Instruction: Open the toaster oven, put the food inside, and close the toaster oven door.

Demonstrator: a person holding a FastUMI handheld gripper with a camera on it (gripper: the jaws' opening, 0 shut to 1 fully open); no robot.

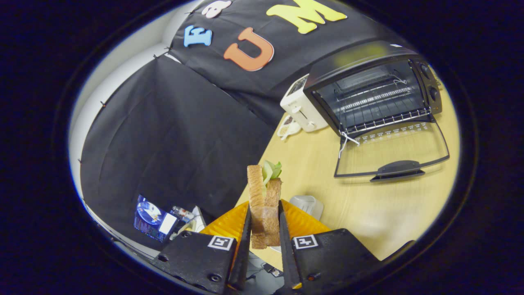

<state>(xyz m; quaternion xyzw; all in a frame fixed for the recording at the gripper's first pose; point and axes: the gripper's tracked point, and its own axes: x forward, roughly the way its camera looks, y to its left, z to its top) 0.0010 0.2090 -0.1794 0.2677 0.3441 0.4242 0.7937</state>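
My gripper [264, 213] is shut on a sandwich [264, 196], two brown bread slices with green lettuce sticking out at the top, held upright between both fingers above the table. The black toaster oven [368, 88] stands beyond the fingers to the right. Its glass door [391, 153] lies folded down flat on the wooden table, and the wire rack inside shows. A good stretch of table separates the sandwich from the oven's opening.
A white toaster [301, 106] stands just left of the oven. An orange plate [303, 223] lies under the fingers, with a small white object [308, 204] beside it. The wooden table [368, 205] ends at the left, where the black cloth wall hangs.
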